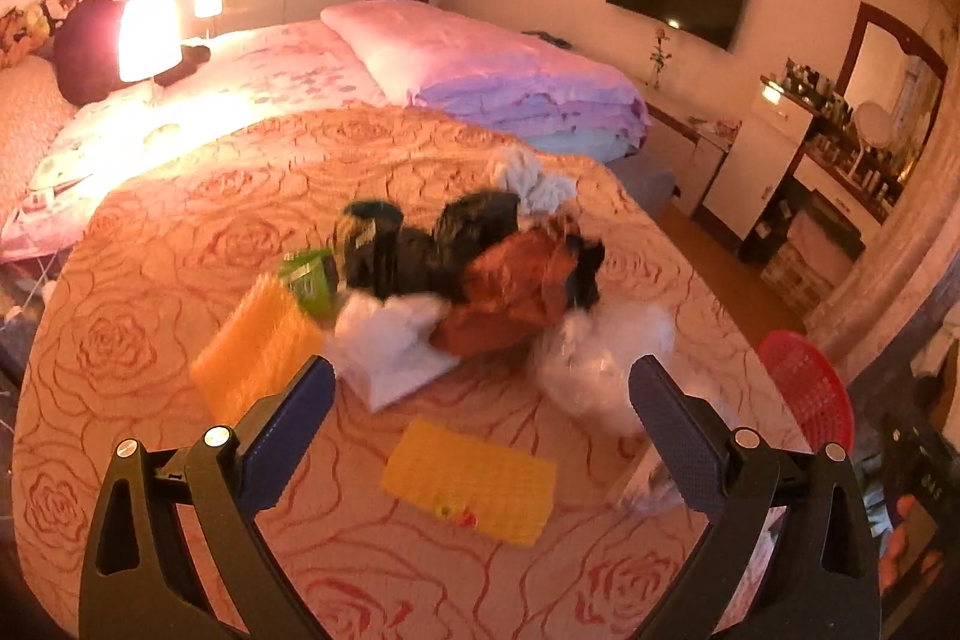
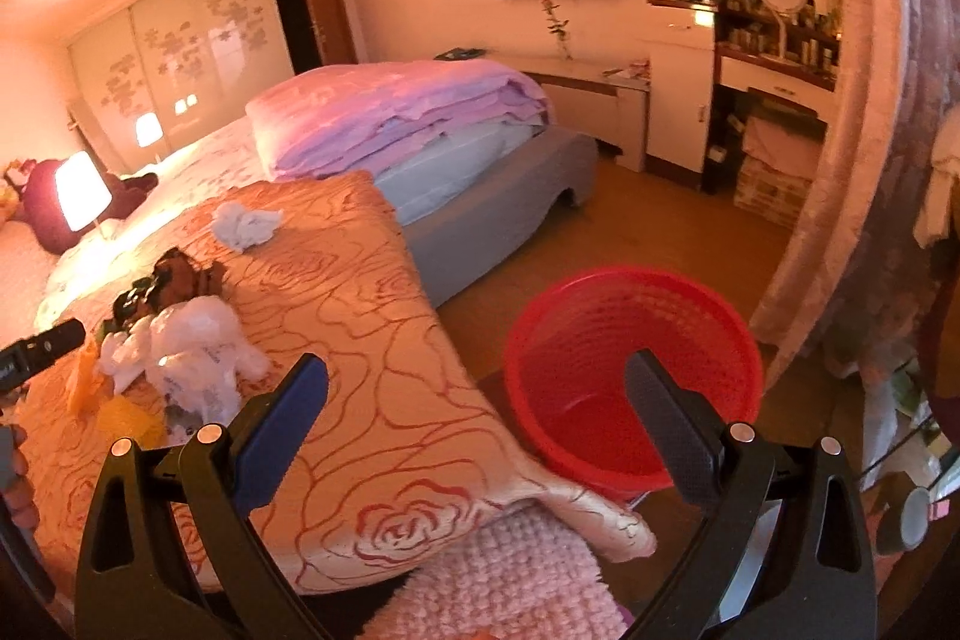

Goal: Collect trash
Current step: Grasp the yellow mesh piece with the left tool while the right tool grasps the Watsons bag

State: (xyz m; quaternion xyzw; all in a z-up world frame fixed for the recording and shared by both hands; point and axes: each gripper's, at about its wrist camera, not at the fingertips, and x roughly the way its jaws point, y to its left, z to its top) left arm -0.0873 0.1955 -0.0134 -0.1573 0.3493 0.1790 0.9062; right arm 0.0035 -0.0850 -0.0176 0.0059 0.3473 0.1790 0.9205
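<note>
Bedroom, rose-patterned cover (image 1: 180, 232) over the surface, trash pile (image 1: 468, 280) upon it. Beside, red basket (image 2: 630, 376) on floor. Both jaws wide apart, holding nothing.

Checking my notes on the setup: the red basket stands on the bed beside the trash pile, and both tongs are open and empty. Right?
Not quite. The red basket stands on the floor beside the bed, as the right wrist view shows. Both tongs are open and empty.
</note>
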